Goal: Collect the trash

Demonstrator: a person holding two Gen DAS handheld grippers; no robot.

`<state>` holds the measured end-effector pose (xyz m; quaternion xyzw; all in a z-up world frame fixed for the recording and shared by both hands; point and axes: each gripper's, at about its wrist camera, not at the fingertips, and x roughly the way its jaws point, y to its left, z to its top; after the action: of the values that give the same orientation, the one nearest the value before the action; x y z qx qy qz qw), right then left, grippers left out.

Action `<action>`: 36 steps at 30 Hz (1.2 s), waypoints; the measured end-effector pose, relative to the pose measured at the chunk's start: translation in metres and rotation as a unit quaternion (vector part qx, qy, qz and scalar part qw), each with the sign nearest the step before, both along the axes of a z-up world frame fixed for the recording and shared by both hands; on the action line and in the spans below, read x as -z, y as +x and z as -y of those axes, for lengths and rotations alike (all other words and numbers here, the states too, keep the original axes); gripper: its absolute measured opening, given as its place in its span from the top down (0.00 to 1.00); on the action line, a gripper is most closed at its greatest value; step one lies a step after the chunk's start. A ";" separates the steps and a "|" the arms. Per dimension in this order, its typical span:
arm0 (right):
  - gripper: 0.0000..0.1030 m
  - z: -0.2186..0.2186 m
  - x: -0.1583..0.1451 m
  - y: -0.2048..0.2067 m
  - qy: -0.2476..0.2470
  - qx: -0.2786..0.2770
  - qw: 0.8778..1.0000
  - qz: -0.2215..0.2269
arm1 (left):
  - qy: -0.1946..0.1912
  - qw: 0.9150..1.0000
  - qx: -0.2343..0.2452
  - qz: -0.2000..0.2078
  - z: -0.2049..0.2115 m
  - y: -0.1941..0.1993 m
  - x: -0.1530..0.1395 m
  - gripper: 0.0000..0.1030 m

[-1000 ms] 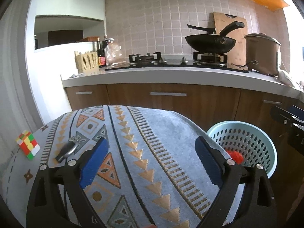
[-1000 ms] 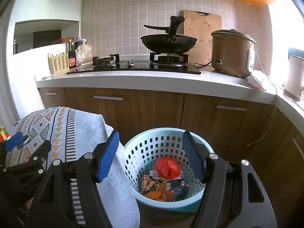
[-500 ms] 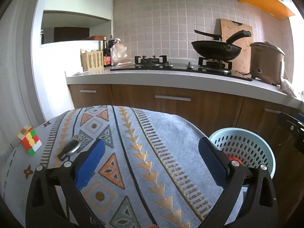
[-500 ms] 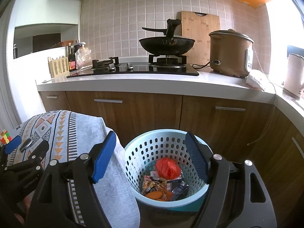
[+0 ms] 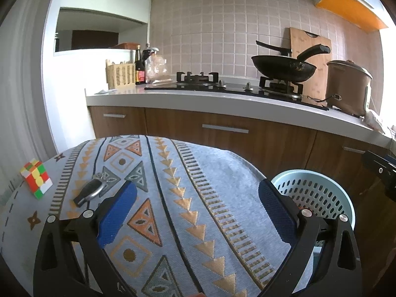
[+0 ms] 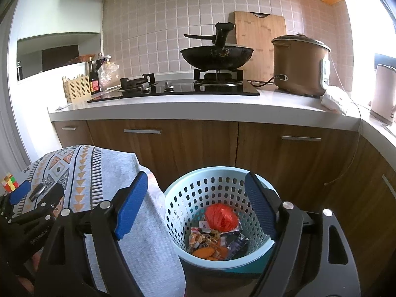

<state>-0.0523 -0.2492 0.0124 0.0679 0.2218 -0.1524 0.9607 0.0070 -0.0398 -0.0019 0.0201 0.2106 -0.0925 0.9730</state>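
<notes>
Right gripper (image 6: 195,205) hangs over the light-blue basket (image 6: 178,198), jaws wide and just been opening, nothing between them. Left gripper (image 5: 198,210) equally wide, empty, above the patterned cloth (image 5: 173,173). Trash (image 6: 217,232) sits in the basket bottom, right of the cloth: red crumpled bag on top of wrappers, a heap with no clear long axis. Farther left, a key fob (image 5: 89,191) and cube (image 5: 36,182).

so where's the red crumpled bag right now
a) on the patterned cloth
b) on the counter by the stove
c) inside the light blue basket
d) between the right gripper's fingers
c: the red crumpled bag lies inside the light blue basket on top of the wrappers, below the open, empty right gripper.
</notes>
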 end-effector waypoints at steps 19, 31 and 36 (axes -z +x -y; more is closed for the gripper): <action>0.26 -0.004 0.007 0.003 0.000 -0.012 1.000 -0.012 | -0.008 1.000 0.006 -0.003 -0.002 -0.001 0.000 0.07; 0.26 -0.009 0.009 0.002 -0.017 -0.006 1.000 -0.015 | -0.013 1.000 0.011 -0.007 -0.002 0.000 0.001 0.07; 0.26 -0.015 0.008 0.000 -0.037 -0.002 0.999 -0.011 | -0.012 1.000 0.010 -0.006 -0.002 0.000 0.001 0.07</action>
<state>-0.0519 -0.2340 0.0043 0.0301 0.2264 -0.1590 0.9605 0.0068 -0.0380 -0.0030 0.0096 0.2154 -0.1052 0.9708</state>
